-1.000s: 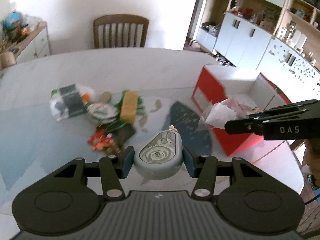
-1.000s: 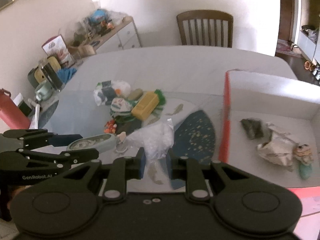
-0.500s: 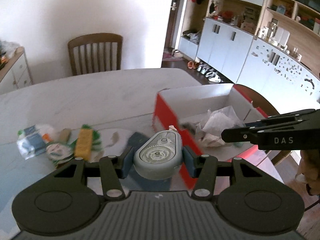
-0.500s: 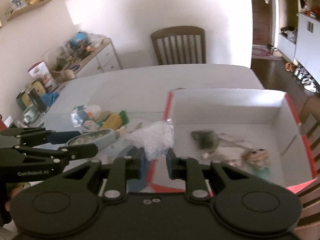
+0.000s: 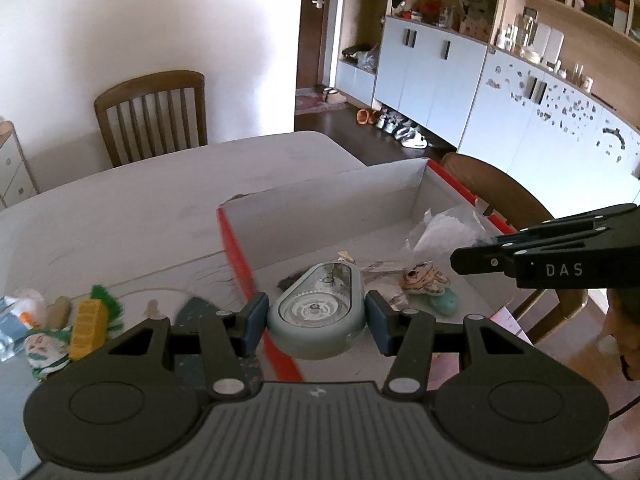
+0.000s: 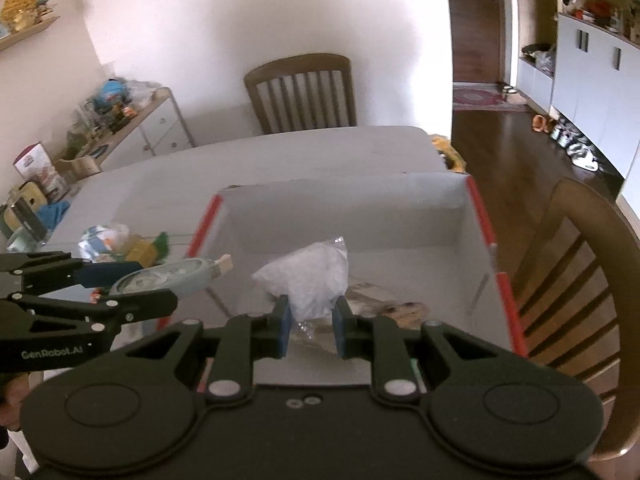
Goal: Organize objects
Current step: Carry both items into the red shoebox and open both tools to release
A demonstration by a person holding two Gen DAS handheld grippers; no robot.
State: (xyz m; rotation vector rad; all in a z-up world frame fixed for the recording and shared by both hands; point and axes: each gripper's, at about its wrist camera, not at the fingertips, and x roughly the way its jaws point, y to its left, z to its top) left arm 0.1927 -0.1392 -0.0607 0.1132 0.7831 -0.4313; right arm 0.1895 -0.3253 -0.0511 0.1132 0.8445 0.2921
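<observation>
My left gripper (image 5: 316,316) is shut on a grey correction-tape dispenser (image 5: 318,314) and holds it above the near left edge of the red-and-white cardboard box (image 5: 320,196). My right gripper (image 6: 310,326) is shut on a clear crumpled plastic bag (image 6: 308,278) and holds it over the inside of the box (image 6: 360,216). The bag also shows in the left wrist view (image 5: 444,228), and the dispenser in the right wrist view (image 6: 172,276). A small figurine (image 5: 426,278) and crumpled paper lie in the box.
A pile of small objects lies on the table left of the box: a yellow block (image 5: 86,322), a green tuft (image 5: 106,298), a white packet (image 5: 18,312). A dark oval mat (image 5: 196,308) lies beside the box. Wooden chairs stand at the far side (image 5: 152,112) and right (image 6: 580,280).
Both grippers have moved right, from over the pile and mat to over the box, each still holding its object. The box interior now fills the middle of both views.
</observation>
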